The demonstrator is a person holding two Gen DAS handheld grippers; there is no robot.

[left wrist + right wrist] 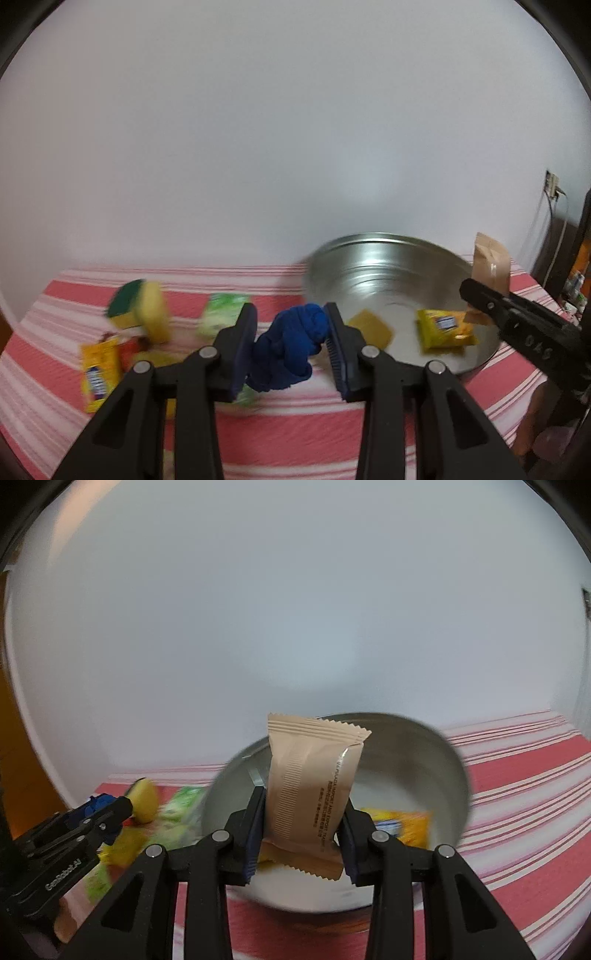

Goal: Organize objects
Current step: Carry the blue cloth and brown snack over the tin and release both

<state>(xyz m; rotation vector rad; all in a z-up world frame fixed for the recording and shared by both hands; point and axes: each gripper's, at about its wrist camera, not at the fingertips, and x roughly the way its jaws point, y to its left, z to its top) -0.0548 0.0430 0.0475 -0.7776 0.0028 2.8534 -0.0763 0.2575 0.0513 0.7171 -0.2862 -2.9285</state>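
My left tongs [291,347] clench a soft, limp blue cloth [291,347] just short of the bowl [388,254], while my right tongs [301,834] pinch the light, crinkly packet [310,786] mid-body over it, likely slippery.

The left gripper [291,343] squeezes a bunched blue cloth [290,350] above the striped tablecloth [295,435]. Behind it, a shiny metal bowl [388,266] holds a yellow packet [445,328] and a yellow sponge [371,328].

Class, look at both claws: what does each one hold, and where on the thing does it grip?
Left claw: blue cloth, pinched across its bunched middle. Right claw: tan packet, held upright by its lower sides.
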